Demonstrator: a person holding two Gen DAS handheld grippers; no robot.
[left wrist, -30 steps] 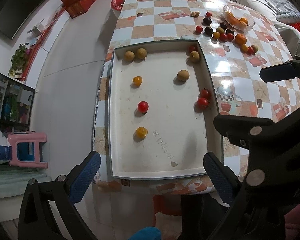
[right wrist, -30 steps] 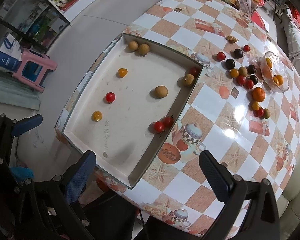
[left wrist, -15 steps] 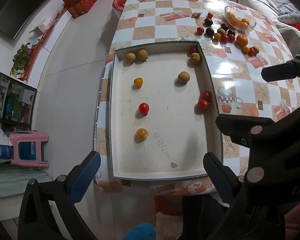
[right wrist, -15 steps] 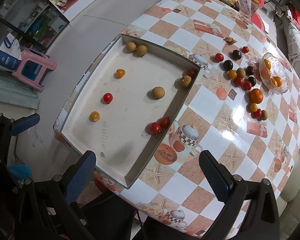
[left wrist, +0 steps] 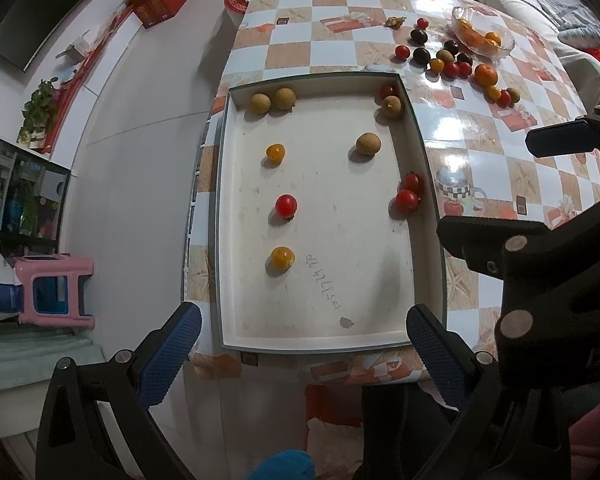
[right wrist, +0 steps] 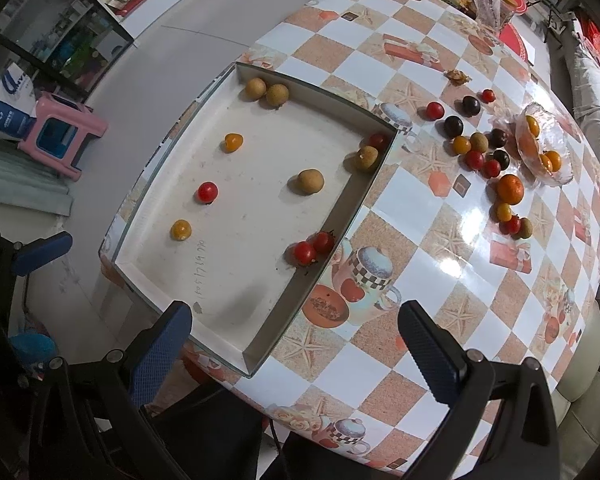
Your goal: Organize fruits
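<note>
So the fruit is split between two spots right now: a bunch sits inside the shallow white tray, and the rest is loose on the checkered tablecloth further back. In the tray, two brown longans sit touching each other in the far left corner, another longan lies alone near the middle-right, and a fourth one is tucked in the far right corner with a red cherry tomato just behind it. Down the left side there's a yellow tomato, then a red tomato, then another yellow tomato, all well apart. A pair of red tomatoes touch each other against the right wall. Out on the cloth there's the loose cluster of red, dark purple, yellow and brownish fruits, plus a small orange, all next to a glass dish with a few orange pieces in it. Both grippers are held off the near edge of the table, above it, touching nothing. The left gripper has its blue-padded fingers spread wide with nothing between them, and the right gripper is the same, spread wide and empty. Off to the side on the floor there's a pink stool.
</note>
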